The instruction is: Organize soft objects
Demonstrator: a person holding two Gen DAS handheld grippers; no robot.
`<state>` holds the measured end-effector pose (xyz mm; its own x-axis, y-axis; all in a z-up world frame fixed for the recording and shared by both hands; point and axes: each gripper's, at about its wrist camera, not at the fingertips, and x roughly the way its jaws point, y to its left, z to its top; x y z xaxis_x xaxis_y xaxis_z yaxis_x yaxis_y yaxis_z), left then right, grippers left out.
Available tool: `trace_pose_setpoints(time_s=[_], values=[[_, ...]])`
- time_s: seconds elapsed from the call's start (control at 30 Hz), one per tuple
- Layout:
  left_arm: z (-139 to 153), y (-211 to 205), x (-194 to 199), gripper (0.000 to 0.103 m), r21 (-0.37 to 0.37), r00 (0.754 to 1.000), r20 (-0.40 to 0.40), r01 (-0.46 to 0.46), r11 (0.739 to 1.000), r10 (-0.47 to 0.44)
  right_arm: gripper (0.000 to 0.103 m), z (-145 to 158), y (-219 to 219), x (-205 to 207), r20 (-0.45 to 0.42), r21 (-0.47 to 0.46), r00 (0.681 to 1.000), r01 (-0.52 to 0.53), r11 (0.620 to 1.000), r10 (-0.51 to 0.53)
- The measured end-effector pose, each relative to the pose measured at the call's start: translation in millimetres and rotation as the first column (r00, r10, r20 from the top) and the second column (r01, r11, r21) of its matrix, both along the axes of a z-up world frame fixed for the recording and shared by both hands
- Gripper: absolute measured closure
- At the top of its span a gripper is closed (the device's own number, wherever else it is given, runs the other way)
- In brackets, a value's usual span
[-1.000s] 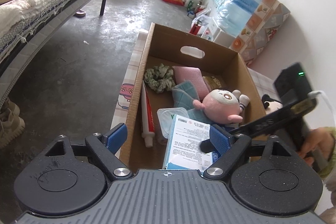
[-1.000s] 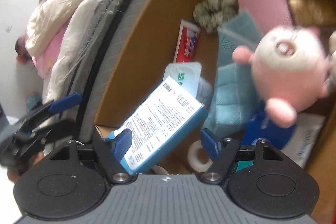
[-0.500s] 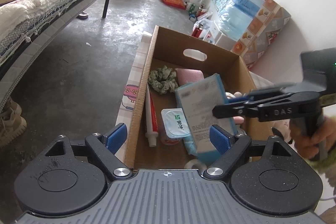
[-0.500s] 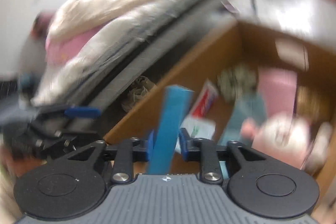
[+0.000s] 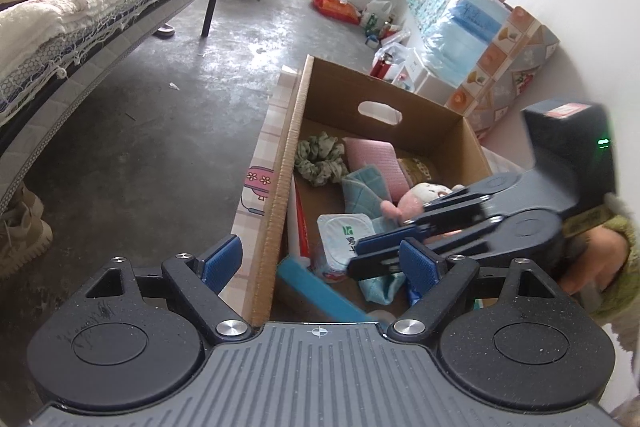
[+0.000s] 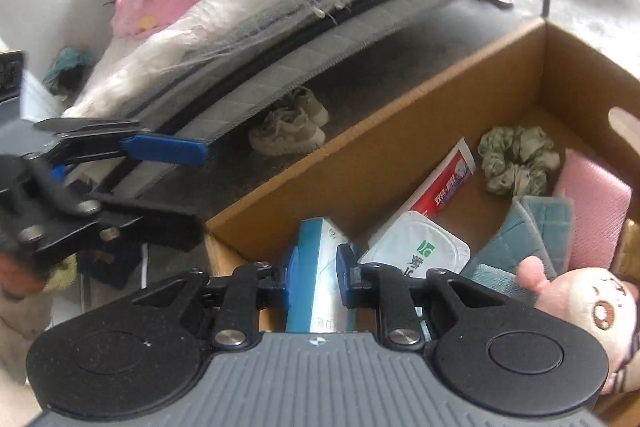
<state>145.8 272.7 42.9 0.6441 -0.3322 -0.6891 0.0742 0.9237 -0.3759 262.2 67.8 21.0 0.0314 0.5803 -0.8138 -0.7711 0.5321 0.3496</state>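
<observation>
Brown cardboard makes the box (image 5: 298, 131) that sits on the grey floor (image 5: 160, 131) next to the bed (image 5: 60, 7). The right gripper (image 6: 318, 281) is squeezed tight on a blue pack (image 6: 320, 267), with one blue pad on each side of it. The pack is at the near end of the box, down low by the near wall. In the left wrist view it shows as a blue bar (image 5: 320, 293) lying slanted inside that end, and the right gripper (image 5: 376, 255) reaches in from the right above it. The left gripper (image 5: 320, 263) is spread wide and holds nothing; it hangs over the near left wall of the box. Inside the box are a green scrunchie (image 6: 516, 163), a red and white tube (image 6: 444, 179) along the left wall, a white tub (image 6: 420, 251) with a green mark, a teal cloth (image 6: 532, 227), a pink pad (image 6: 592, 211) and a pink plush toy (image 6: 588, 311). The toy lies on the right side, touching the cloth. Two pale shoes (image 6: 292, 125) sit under the bed.
</observation>
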Motion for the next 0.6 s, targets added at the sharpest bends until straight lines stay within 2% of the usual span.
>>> trace_pose_setpoints(time_s=[0.13, 0.3, 0.37, 0.43, 0.57, 0.6], values=[[-2.4, -0.7, -1.1, 0.017, -0.004, 1.000, -0.009, 0.003, 1.000, -0.003, 0.081, -16.4, 4.8, 5.4, -0.075, -0.007, 0.997, 0.036, 0.999, -0.036], [-0.1, -4.5, -8.1, 0.012, 0.006, 1.000, 0.003, 0.008, 1.000, -0.008, 0.076, 2.1, -20.6, 0.3, -0.065, 0.067, 0.994, 0.095, 0.993, -0.090], [3.1, -9.4, -12.6, 0.007, 0.012, 1.000, 0.019, 0.010, 1.000, -0.011, 0.065, 13.7, -38.0, -5.9, -0.028, 0.094, 0.991, 0.131, 0.987, -0.129], [6.8, -17.3, -18.8, 0.005, 0.021, 0.999, 0.037, 0.019, 1.000, -0.020, 0.033, 27.1, -59.6, -19.9, 0.040, 0.133, 0.985, 0.163, 0.978, -0.170], [12.6, -37.7, -33.7, 0.001, 0.041, 0.997, 0.074, 0.032, 0.999, -0.035, 0.018, 47.5, -106.1, -56.9, 0.174, 0.204, 0.951, 0.218, 0.955, -0.254], [13.8, -43.5, -38.5, 0.000, 0.045, 0.996, 0.085, 0.028, 0.999, -0.032, 0.004, 51.9, -117.6, -67.4, 0.201, 0.217, 0.938, 0.239, 0.947, -0.282]])
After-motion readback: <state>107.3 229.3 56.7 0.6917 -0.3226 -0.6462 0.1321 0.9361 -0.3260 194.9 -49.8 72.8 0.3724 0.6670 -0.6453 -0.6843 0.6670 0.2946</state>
